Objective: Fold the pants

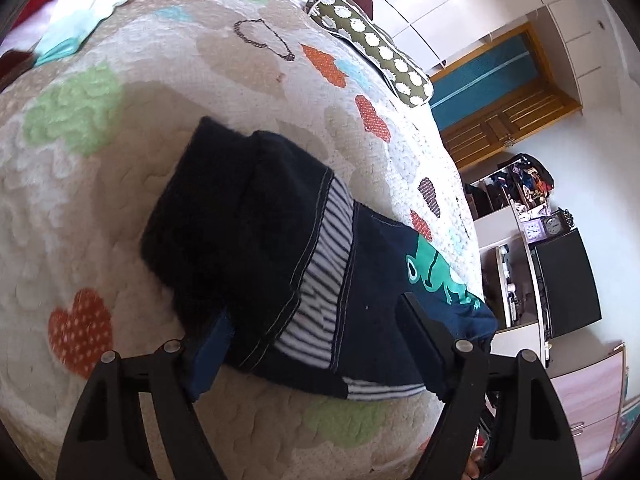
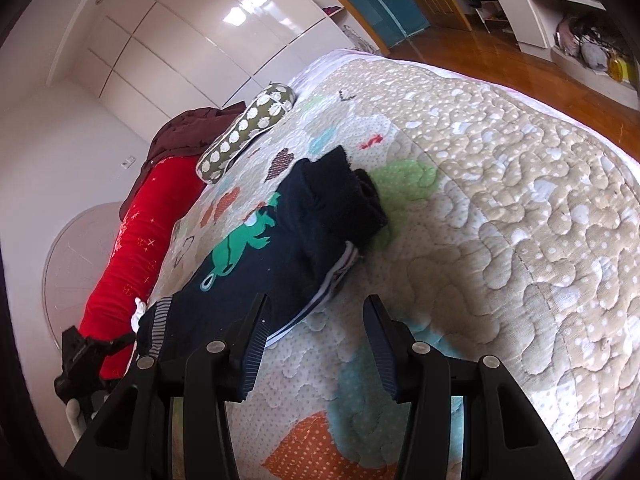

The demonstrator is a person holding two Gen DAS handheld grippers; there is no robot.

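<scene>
Dark navy pants (image 1: 248,232) with a striped band and a green frog print lie folded in a bundle on the quilted bed cover (image 1: 120,184). My left gripper (image 1: 312,340) straddles the near end of the bundle. Its left finger (image 1: 210,344) rests at the fabric's edge and its right finger (image 1: 420,340) lies on top of the cloth, with the jaws standing wide. In the right wrist view the pants (image 2: 288,240) run away from me. My right gripper (image 2: 316,340) is open beside their near edge and holds nothing. The left gripper (image 2: 80,352) shows at the lower left.
An olive pillow with white dots (image 1: 376,48) (image 2: 248,132) lies near the bed's far side. A red bolster (image 2: 136,240) lines the headboard side. A white and teal soft toy (image 1: 92,4) sits at the back. Shelves (image 1: 520,200) and wooden floor (image 2: 500,52) lie beyond the bed.
</scene>
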